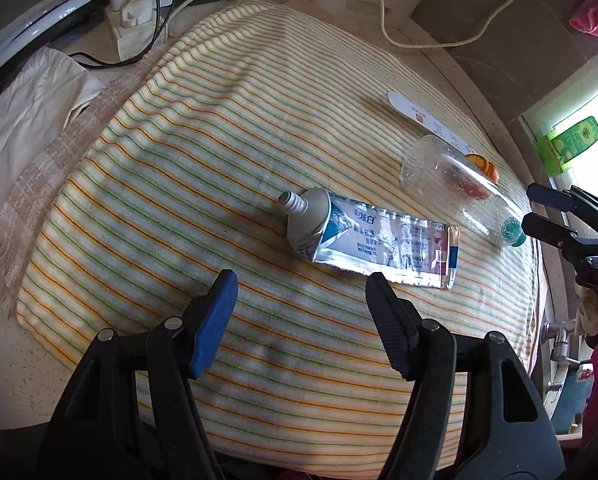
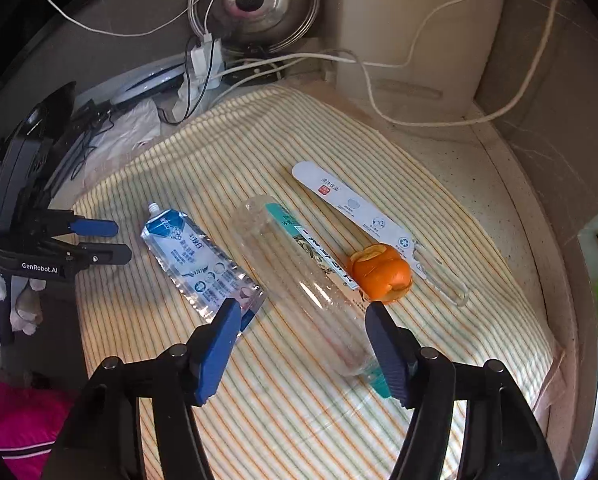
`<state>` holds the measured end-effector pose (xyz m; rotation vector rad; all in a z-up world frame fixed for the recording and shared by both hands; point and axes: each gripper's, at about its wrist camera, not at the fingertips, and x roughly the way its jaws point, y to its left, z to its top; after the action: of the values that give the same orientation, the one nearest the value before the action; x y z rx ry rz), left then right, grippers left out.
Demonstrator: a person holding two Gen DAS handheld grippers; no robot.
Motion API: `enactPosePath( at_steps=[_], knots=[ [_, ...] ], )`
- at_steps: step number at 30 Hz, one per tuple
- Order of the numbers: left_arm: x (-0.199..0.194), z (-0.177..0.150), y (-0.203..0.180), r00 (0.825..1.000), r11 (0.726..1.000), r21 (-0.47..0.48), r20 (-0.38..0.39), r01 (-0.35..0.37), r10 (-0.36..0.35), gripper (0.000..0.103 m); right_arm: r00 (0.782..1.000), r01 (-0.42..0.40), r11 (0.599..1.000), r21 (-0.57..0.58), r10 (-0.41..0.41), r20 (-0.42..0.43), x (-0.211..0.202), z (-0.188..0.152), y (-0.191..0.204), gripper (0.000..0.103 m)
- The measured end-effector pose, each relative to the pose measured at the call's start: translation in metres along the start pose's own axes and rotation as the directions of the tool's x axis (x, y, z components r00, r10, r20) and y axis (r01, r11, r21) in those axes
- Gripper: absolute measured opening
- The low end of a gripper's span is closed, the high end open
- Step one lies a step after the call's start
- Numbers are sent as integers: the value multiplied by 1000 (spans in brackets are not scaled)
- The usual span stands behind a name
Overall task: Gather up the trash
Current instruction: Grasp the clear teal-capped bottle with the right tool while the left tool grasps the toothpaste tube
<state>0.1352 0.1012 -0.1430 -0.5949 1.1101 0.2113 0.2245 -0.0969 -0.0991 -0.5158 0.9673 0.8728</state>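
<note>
Fingers of the right gripper [image 2: 299, 340] stand wide apart, straddling the neck end of the clear plastic bottle [image 2: 303, 280] lying on the striped cloth [image 2: 299, 420]. A good grasp likely means lowering squarely, since the round body may roll or crush. Left gripper [image 1: 299, 300] is also wide, empty, just short of the squeezed toothpaste tube [image 1: 371, 236]. Beyond the bottle lie an orange peel [image 2: 381, 272] and a white toothbrush package [image 2: 363, 216].

One tube [image 2: 203, 264], bottle [image 2: 299, 280], peel [image 2: 381, 272], strip [image 2: 363, 216].
</note>
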Motion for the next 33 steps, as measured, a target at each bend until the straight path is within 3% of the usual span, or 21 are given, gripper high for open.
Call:
enactPosePath(
  at_steps=[12, 17, 19, 21, 26, 33],
  knots=[
    [22, 21, 0, 1000, 997, -75, -6, 21, -21, 65, 992, -50, 986, -162, 30, -125, 44, 26, 2, 55],
    [27, 30, -4, 1000, 998, -64, 7, -7, 7, 54, 989, -45, 979, -197, 17, -144, 55, 31, 6, 57],
    [28, 33, -5, 1000, 998, -54, 12, -26, 27, 40, 990, -50, 979, -196, 22, -142, 57, 32, 6, 58],
    [30, 35, -4, 1000, 999, -52, 15, -13, 14, 32, 989, -51, 979, -198, 23, -143, 58, 32, 6, 59],
    [26, 35, 2, 1000, 998, -64, 24, -1, 3, 26, 989, -26, 974, -227, -8, -147, 62, 32, 14, 64],
    [20, 32, 8, 1000, 998, -69, 26, 13, -12, 25, 987, 6, 963, -268, -50, -155, 75, 32, 21, 66]
  ],
)
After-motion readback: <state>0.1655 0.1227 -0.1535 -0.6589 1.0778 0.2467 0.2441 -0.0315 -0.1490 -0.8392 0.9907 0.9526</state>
